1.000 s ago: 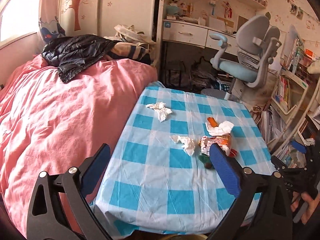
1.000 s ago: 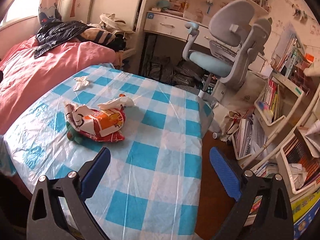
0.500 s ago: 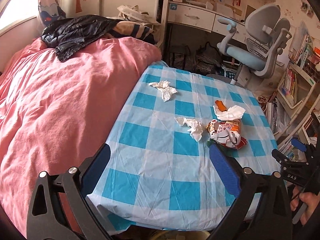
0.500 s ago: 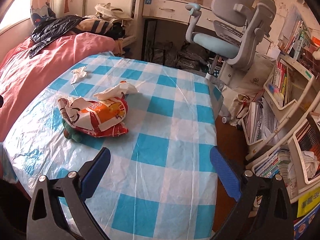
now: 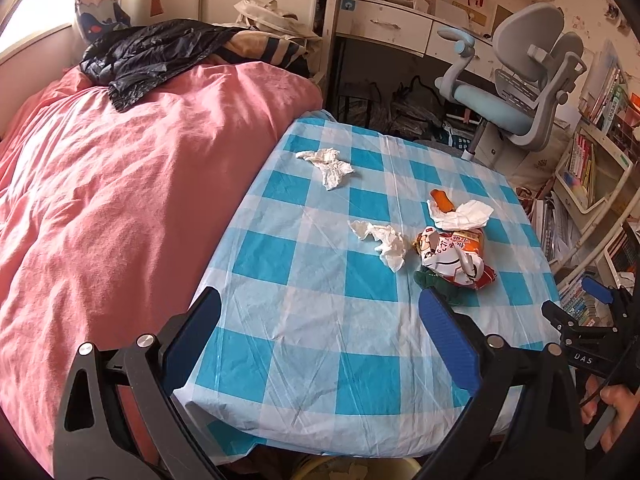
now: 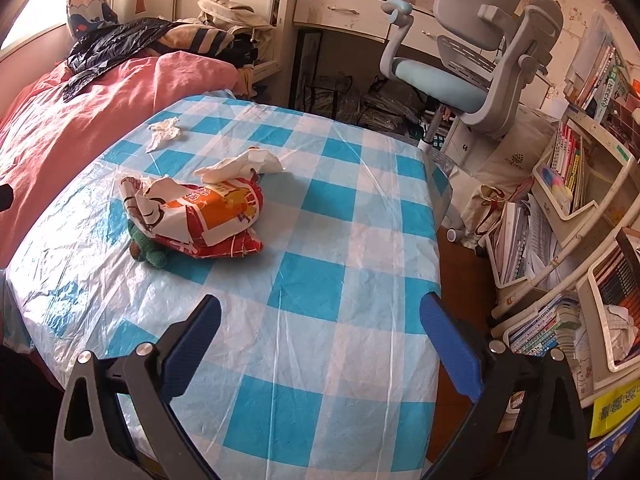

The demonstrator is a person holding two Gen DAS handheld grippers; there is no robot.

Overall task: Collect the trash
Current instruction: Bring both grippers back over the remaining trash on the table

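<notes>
Trash lies on a table with a blue checked cloth [image 5: 320, 352] [image 6: 328, 344]. A crumpled snack bag [image 5: 454, 254] [image 6: 204, 212] lies on a dark green scrap [image 5: 430, 280] [image 6: 146, 250]. A white tissue [image 5: 462, 214] [image 6: 240, 166] lies behind it over an orange bit [image 5: 440, 199]. A second tissue [image 5: 382, 242] lies left of the bag. A third tissue [image 5: 328, 164] [image 6: 164, 132] lies at the far left. My left gripper [image 5: 320, 328] is open and empty above the near table edge. My right gripper [image 6: 320, 332] is open and empty over the near right part, right of the bag.
A pink bed [image 5: 120, 200] with a black jacket [image 5: 152, 56] adjoins the table's left side. A grey-blue desk chair [image 5: 516, 96] [image 6: 472, 60] and a desk stand behind. Book shelves [image 6: 576, 200] stand at the right. A yellowish bin rim [image 5: 352, 470] shows below the near edge.
Both grippers have drawn back and tilted down a little, so the table and trash sit lower and farther in view. Both stay open. The trash has not moved.
</notes>
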